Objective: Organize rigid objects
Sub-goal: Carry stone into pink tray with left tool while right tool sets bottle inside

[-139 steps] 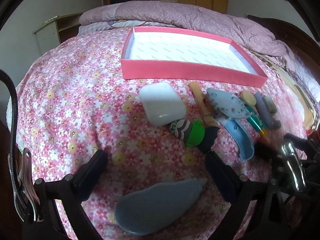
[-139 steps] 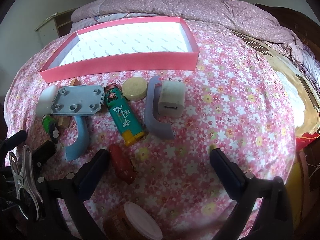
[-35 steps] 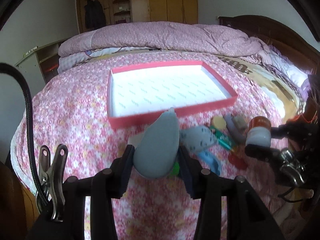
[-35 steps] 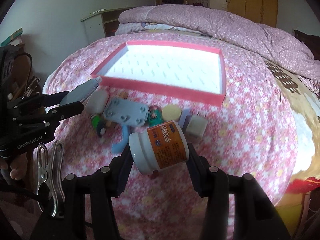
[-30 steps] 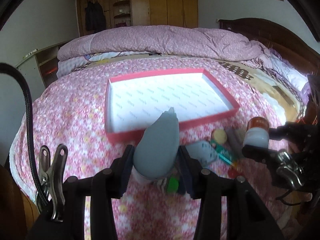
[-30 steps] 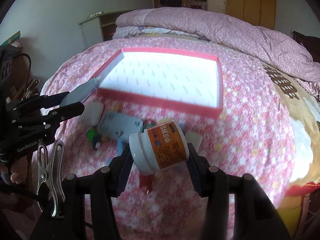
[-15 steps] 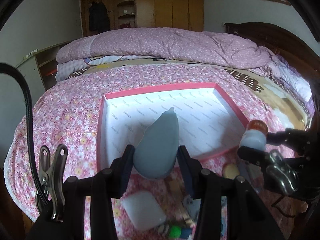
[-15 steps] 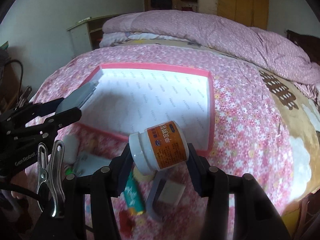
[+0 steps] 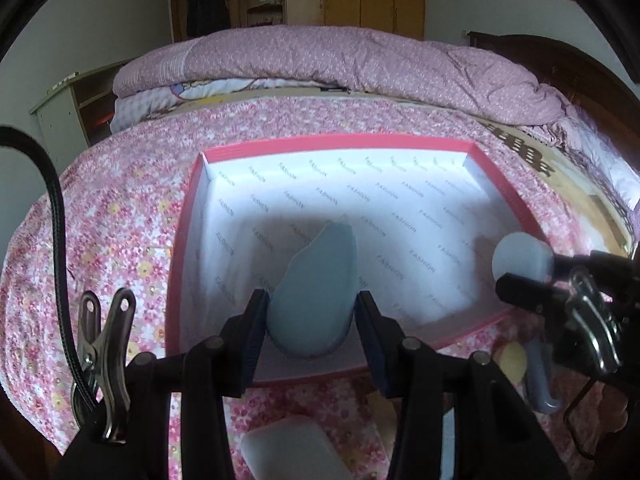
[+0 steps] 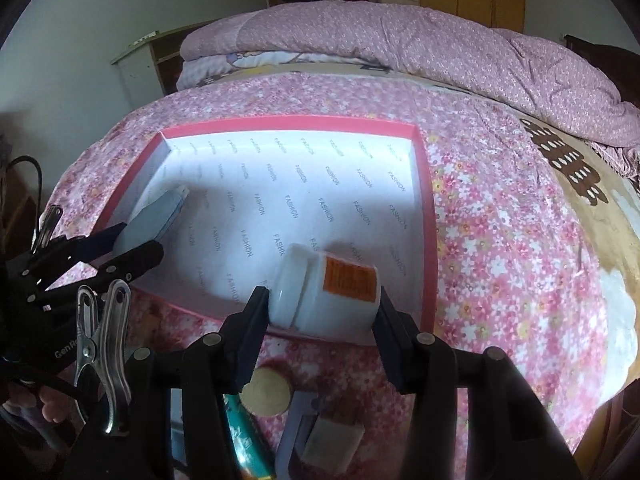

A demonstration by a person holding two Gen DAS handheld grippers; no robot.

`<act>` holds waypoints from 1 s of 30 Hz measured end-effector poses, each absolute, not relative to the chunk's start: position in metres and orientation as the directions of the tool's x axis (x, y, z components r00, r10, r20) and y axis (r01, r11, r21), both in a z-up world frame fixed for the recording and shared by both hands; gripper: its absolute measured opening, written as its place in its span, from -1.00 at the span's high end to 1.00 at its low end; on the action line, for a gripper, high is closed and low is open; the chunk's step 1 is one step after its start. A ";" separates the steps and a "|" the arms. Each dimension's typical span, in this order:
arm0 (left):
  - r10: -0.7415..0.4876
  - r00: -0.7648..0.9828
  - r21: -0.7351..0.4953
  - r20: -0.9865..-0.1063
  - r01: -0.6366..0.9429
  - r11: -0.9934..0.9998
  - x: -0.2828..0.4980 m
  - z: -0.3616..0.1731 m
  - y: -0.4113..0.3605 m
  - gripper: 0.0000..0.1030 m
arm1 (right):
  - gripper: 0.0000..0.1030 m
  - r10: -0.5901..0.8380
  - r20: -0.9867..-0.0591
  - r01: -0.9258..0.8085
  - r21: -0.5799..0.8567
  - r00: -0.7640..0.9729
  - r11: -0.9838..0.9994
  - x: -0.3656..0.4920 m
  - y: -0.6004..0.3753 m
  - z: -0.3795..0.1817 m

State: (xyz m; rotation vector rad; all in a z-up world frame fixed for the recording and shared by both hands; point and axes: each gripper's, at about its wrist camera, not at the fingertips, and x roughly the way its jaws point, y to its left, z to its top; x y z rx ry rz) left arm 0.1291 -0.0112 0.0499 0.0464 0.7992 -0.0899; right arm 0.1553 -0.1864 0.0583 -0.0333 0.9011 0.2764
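My left gripper (image 9: 312, 316) is shut on a grey-blue teardrop-shaped piece (image 9: 316, 292) and holds it over the near left part of the pink box (image 9: 182, 240) with the white "FASHION" lining. My right gripper (image 10: 322, 308) is shut on a white pill bottle (image 10: 328, 292) with an orange label, lying sideways over the box's near right part (image 10: 426, 216). Each gripper shows in the other view: the right with the bottle (image 9: 520, 258), the left with the grey-blue piece (image 10: 150, 218).
Loose items lie on the floral bedspread in front of the box: a white case (image 9: 292, 452), a yellow disc (image 10: 266, 394), a green lighter (image 10: 246, 440), a grey curved piece (image 10: 296, 428) with a white cube (image 10: 332, 444). A folded quilt (image 9: 340, 64) lies behind.
Both grippers picked up their objects from the bedspread and moved forward; they now hang lower over the inside of the pink box. The bottle is tilted further onto its side.
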 end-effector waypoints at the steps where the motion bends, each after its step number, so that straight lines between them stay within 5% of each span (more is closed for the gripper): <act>1: -0.068 0.688 -0.003 -0.722 0.095 0.995 0.131 0.048 -0.010 0.09 | 0.08 0.222 -0.782 -0.248 0.089 0.583 0.965 0.157 -0.186 0.057; 24: -0.062 0.644 -0.023 -0.763 0.069 0.997 0.127 0.045 0.002 0.09 | 0.10 0.227 -0.801 -0.216 0.126 0.553 0.968 0.148 -0.186 0.052; 30: -0.053 0.650 0.000 -0.758 0.082 0.997 0.123 0.050 -0.004 -0.14 | 0.08 0.221 -0.795 -0.211 0.120 0.565 0.970 0.146 -0.185 0.054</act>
